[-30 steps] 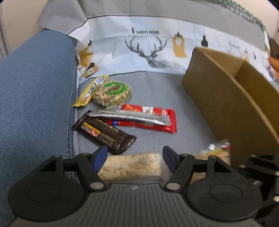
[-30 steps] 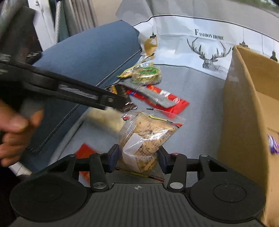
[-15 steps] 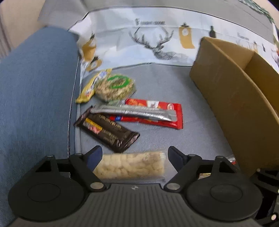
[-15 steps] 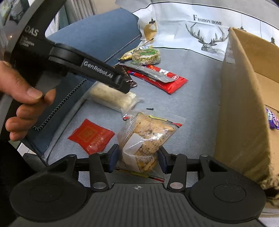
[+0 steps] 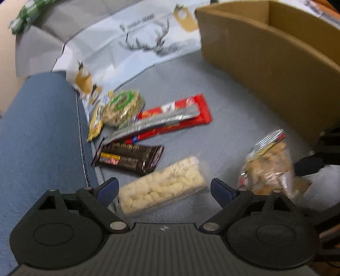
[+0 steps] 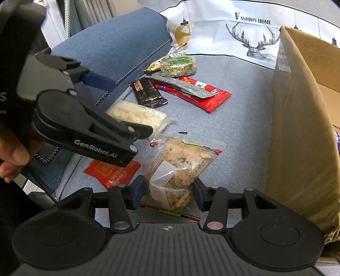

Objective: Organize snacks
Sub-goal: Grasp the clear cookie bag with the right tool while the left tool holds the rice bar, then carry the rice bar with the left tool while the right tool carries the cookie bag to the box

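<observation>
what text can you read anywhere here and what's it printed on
"FASHION HOME": on the white deer-print cloth, above the antlers.
"GenRobot.AI": on the side of the left gripper.
Print on the dark bar wrapper, red packet, red sachet and cracker bag's label: too small or blurred to read.

"FASHION HOME" on the deer-print cloth (image 6: 252, 31); "GenRobot.AI" on the left gripper (image 6: 119, 106).

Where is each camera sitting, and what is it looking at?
Left wrist: sits on the left gripper, looking down at the puffed rice bar; its open fingers show.
Right wrist: sits on the right gripper, shut on the cracker bag; the person's hand shows.
Both see the cardboard box and both snacks.
</observation>
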Tool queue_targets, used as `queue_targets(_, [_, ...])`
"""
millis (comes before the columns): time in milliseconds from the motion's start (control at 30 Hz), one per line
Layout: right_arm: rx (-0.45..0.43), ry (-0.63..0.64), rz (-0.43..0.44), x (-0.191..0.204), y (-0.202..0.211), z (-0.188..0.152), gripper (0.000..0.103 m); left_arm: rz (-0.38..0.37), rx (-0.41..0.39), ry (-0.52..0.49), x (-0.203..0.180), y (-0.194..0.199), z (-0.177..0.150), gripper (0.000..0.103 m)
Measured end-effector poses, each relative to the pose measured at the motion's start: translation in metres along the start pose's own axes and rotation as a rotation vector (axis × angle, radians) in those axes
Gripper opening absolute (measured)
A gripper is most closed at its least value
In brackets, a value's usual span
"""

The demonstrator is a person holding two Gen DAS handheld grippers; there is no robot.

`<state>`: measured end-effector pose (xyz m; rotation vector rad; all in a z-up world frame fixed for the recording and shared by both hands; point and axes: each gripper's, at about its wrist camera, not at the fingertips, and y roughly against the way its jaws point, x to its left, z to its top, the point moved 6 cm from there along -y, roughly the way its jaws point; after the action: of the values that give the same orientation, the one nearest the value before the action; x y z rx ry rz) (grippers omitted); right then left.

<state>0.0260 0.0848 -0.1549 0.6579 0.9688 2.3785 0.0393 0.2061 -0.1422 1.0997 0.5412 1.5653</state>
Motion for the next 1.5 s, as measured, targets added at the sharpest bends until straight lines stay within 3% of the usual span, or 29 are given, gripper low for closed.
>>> queue_targets(167, [0.009, -0.006, 0.004, -0.001, -0.003, 0.0, 0.052, -0.007, 0.03, -0.044, -0.009, -0.017, 0.007, 0.095])
queue_targets(333, [0.015, -0.017, -0.005, -0.003, -0.005, 0.0, 0.056, -0.013, 0.037, 0.035, 0.002, -0.035, 0.016, 0.093])
queue_targets(400, [0.013, -0.015, -0.006, -0.002, -0.005, 0.0, 0.056, -0.024, 0.056, 0.084, 0.009, -0.04, 0.016, 0.082])
queue_targets(467, [0.013, -0.014, -0.003, -0.002, -0.005, 0.0, 0.056, -0.067, 0.064, 0.167, 0.018, -0.04, 0.015, 0.058])
queue_targets(633, [0.018, -0.03, -0.002, -0.004, -0.009, 0.0, 0.056, -0.112, 0.038, 0.292, 0.033, -0.028, 0.015, 0.04])
queue_targets(800, [0.0, -0.033, -0.005, -0.004, -0.01, 0.001, 0.056, -0.174, -0.017, 0.496, 0.054, -0.015, 0.017, 0.04])
queue_targets(900, [-0.028, -0.012, -0.011, -0.001, -0.009, 0.002, 0.056, -0.236, 0.034, 0.57, 0.055, -0.02, 0.01, 0.04])
queue_targets(1000, [-0.034, 0.003, -0.016, 0.001, -0.01, 0.002, 0.058, -0.245, 0.096, 0.56, 0.049, -0.027, 0.003, 0.045])
queue_targets(1067, [-0.024, 0.0, -0.025, 0.0, -0.013, 0.001, 0.065, -0.237, 0.113, 0.541, 0.047, -0.031, 0.001, 0.053])
queue_targets(1167, [-0.018, -0.006, -0.039, -0.003, -0.016, 0.001, 0.071, -0.252, 0.143, 0.53, 0.044, -0.034, -0.006, 0.056])
queue_targets(1400, [-0.016, -0.019, -0.054, -0.006, -0.019, 0.001, 0.073, -0.229, 0.158, 0.459, 0.035, -0.037, -0.007, 0.055])
queue_targets(1467, [-0.015, -0.016, -0.061, -0.006, -0.02, 0.001, 0.073, -0.22, 0.153, 0.449, 0.035, -0.037, -0.006, 0.043])
queue_targets(1500, [-0.014, -0.012, -0.065, -0.007, -0.02, 0.001, 0.072, -0.216, 0.15, 0.448, 0.036, -0.037, -0.006, 0.043])
